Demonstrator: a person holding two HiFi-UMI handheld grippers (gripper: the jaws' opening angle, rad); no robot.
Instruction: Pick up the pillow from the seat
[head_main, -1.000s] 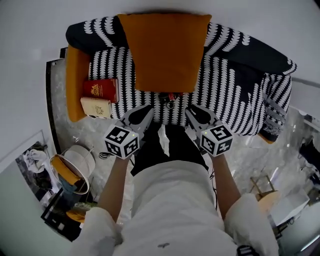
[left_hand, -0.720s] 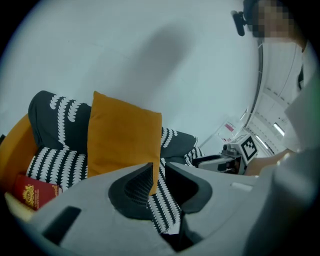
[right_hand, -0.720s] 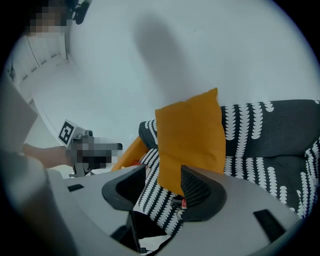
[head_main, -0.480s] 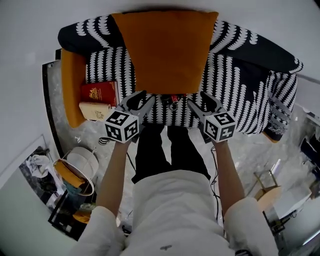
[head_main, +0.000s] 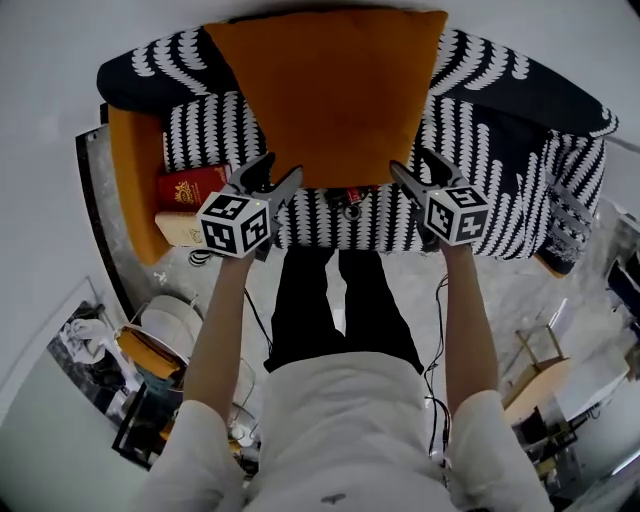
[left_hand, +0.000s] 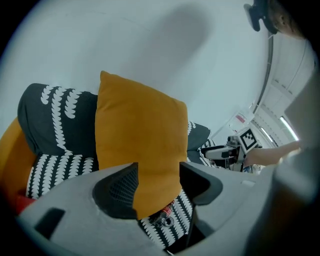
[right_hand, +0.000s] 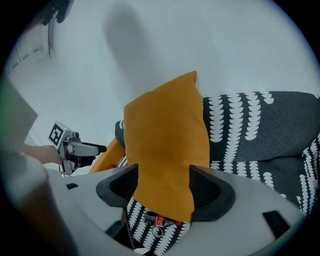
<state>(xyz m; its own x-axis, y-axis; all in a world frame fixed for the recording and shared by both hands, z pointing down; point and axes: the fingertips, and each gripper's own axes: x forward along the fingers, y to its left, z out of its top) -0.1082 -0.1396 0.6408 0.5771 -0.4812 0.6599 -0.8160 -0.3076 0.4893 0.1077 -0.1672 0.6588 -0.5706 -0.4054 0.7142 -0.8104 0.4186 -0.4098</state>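
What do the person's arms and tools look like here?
The left tool and right tool are grey, with black textured pads and white cubes of black square markers. The sleeves are white. The jaws have just been opening, orange pillow between them.

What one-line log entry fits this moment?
left gripper: fingers opening at pillow corner, no grip | right gripper: same | pillow: standing on seat

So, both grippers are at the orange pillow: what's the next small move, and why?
Probably ease both grippers further in. The left gripper and right gripper have just been opening their jaws, and each frames a lower corner of the pillow without pressing it; from the head view the tips only reach its edge, so closing now might catch little fabric.
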